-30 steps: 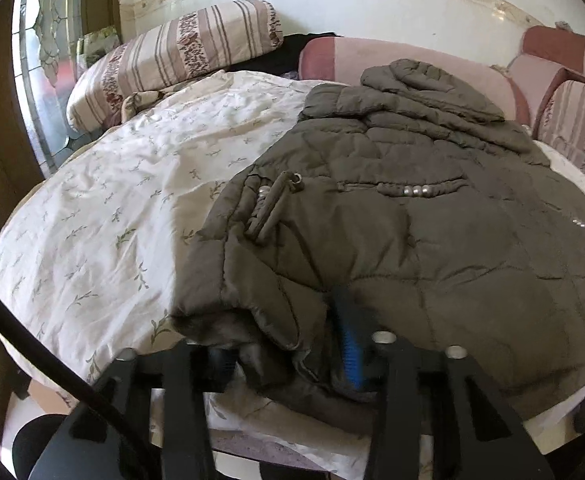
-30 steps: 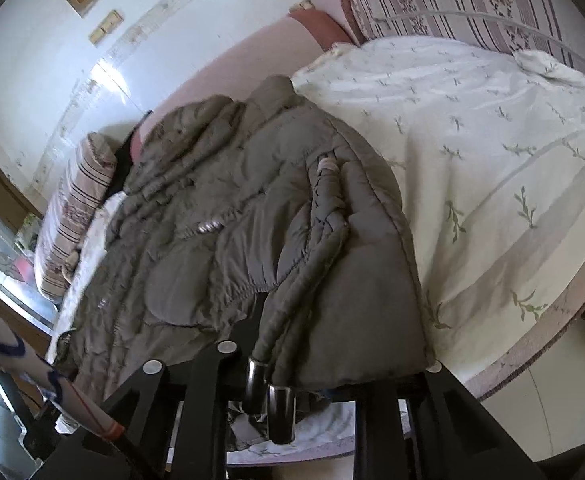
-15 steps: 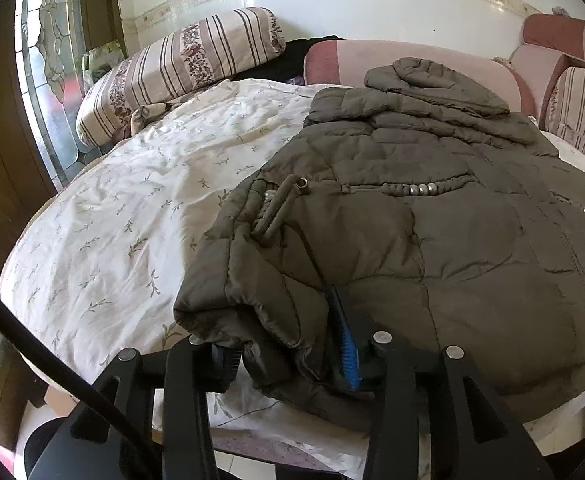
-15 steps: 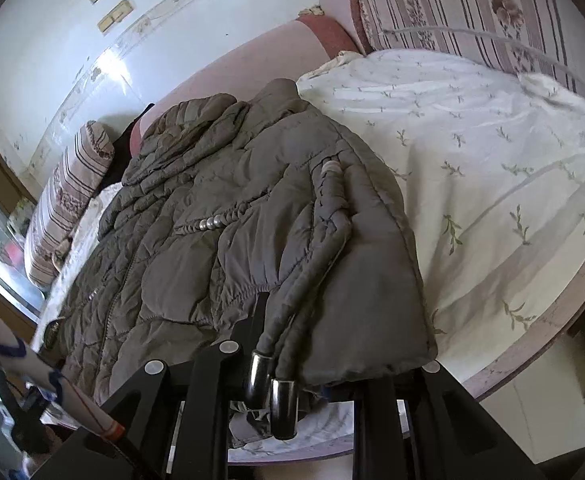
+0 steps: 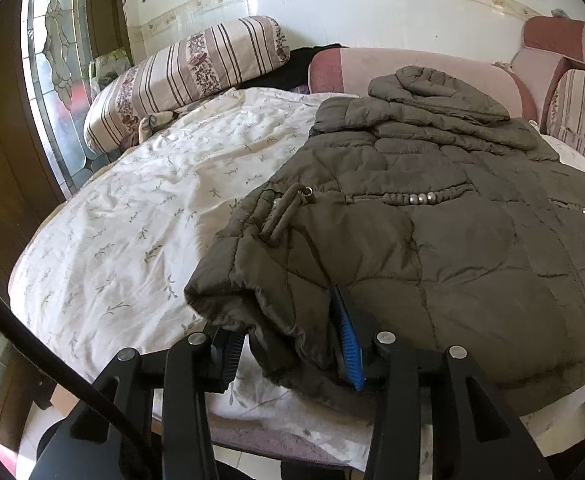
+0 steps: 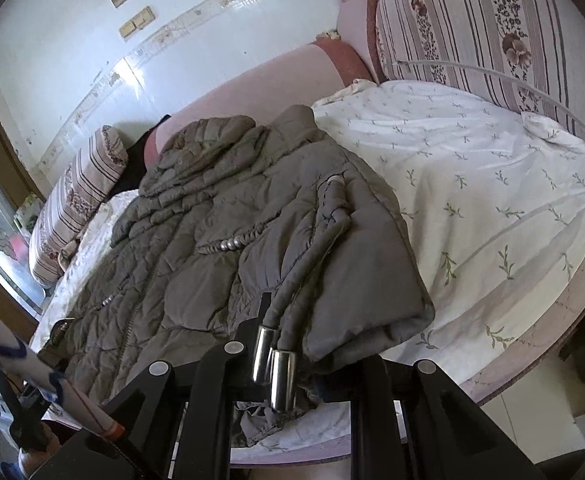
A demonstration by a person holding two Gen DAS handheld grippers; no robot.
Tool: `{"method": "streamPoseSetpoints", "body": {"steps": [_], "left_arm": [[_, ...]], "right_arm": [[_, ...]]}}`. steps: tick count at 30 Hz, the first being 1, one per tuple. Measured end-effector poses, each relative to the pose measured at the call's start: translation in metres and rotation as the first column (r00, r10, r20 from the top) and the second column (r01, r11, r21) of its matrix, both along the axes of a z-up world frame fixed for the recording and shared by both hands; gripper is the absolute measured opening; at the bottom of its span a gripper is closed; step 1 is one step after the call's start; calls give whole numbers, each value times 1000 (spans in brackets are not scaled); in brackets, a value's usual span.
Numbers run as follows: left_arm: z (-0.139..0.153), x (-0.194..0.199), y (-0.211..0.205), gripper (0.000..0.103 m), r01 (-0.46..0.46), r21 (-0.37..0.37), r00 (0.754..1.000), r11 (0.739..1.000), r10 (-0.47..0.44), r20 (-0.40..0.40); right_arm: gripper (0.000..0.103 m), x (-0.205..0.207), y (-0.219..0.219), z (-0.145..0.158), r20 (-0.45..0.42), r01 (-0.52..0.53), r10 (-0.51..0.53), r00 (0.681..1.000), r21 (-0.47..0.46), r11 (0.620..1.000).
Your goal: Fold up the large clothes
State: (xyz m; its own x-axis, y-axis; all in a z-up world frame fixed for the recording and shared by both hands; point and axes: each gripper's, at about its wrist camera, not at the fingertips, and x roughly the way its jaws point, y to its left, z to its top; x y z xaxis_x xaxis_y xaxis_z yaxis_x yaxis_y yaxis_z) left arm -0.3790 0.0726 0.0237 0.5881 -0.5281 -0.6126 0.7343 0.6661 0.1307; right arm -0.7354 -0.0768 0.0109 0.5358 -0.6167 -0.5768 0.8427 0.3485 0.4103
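A large olive-brown quilted jacket (image 5: 432, 240) lies spread on the bed, hood toward the headboard. At its near left corner is my left gripper (image 5: 288, 350). The folded hem bunches between the jaws and leans on the blue pad (image 5: 348, 344), while the black pad (image 5: 228, 354) stands just off the fabric. In the right wrist view the same jacket (image 6: 212, 240) has its near right hem caught in my right gripper (image 6: 304, 344), whose jaws are closing on it. Two metal-tipped drawcords (image 6: 276, 364) hang over that gripper. Its right finger is hidden under the cloth.
The bed carries a white sheet with a leaf print (image 5: 132, 220), its rounded edge right below both grippers. A striped bolster (image 5: 180, 76) and pink padded headboard (image 5: 412, 64) line the far side. A leaded glass panel (image 5: 52, 80) stands left. A white rod with blue marks (image 6: 20, 360) crosses the lower left.
The left jaws have spread apart and the black pad has come off the hem. The right gripper has risen a little and rolled, keeping the jacket's hem in its jaws.
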Motion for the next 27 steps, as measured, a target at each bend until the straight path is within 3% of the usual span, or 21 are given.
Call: {"method": "streamPoseSetpoints", "body": {"steps": [2, 7, 12, 19, 27], "left_arm": [[5, -5, 2, 41, 6, -10, 1000, 1000, -6, 13], [14, -15, 3, 26, 45, -29, 998, 999, -43, 48], [19, -13, 4, 19, 62, -39, 997, 997, -61, 43], [32, -3, 6, 16, 77, -83, 997, 994, -77, 0], [60, 2, -1, 16, 96, -118, 995, 988, -94, 21]], "right_arm": [[15, 0, 3, 4, 8, -7, 7, 1000, -8, 1000], [15, -2, 8, 14, 17, -11, 11, 1000, -23, 1000], [14, -4, 12, 19, 19, -20, 20, 1000, -35, 999], [14, -9, 16, 29, 36, -23, 24, 999, -46, 999], [14, -13, 8, 52, 82, -28, 33, 996, -57, 998]]}}
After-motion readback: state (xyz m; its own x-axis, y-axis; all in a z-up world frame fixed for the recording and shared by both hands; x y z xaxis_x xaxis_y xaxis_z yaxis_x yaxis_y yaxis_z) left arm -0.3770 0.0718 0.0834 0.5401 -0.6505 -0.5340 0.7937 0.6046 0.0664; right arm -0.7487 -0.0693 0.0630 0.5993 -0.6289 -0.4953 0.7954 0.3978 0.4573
